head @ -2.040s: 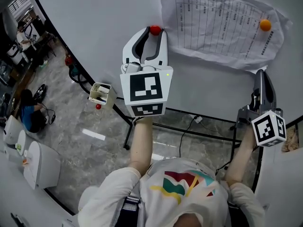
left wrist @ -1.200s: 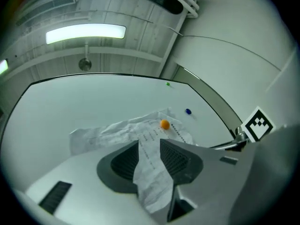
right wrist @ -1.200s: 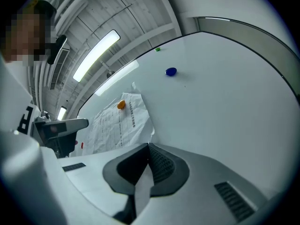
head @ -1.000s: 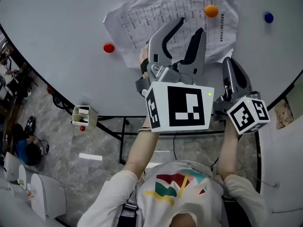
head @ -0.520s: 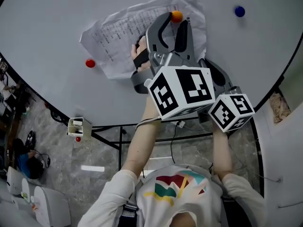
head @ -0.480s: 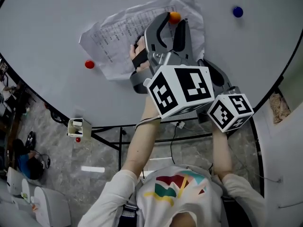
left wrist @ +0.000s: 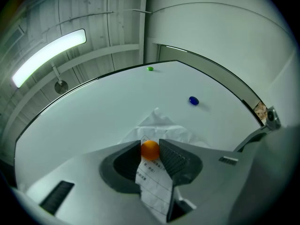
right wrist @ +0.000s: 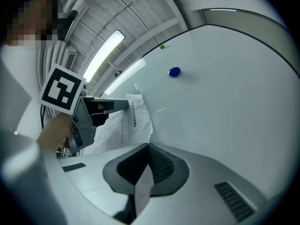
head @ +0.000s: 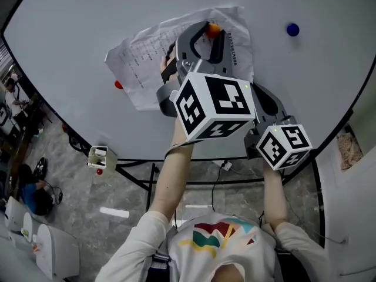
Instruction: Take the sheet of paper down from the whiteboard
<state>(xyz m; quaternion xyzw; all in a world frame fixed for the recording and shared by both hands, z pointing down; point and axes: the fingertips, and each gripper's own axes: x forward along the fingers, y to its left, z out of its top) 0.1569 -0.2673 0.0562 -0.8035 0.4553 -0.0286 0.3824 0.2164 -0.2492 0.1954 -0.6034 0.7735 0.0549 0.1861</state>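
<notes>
A crumpled printed sheet of paper (head: 147,51) hangs on the whiteboard (head: 70,40), with an orange magnet (head: 212,28) on its top right corner. My left gripper (head: 210,33) reaches up to that magnet (left wrist: 150,150). Its jaws have just been closing, and both pads now touch the magnet. My right gripper (right wrist: 146,149) is shut on a strip of the sheet's lower edge (right wrist: 139,191). In the head view its tips are hidden behind the left gripper's marker cube. A red magnet (head: 119,85) sits at the sheet's left edge.
A blue magnet (head: 292,29) sits on the bare board right of the sheet, and a small green magnet (left wrist: 150,69) near the board's top edge. A pen holder (head: 98,156) hangs at the board's lower left. The board's stand and the tiled floor show below.
My left gripper left the red magnet, crossed the sheet to the right and closed its jaws round the orange magnet. The right gripper kept its hold on the lower edge.
</notes>
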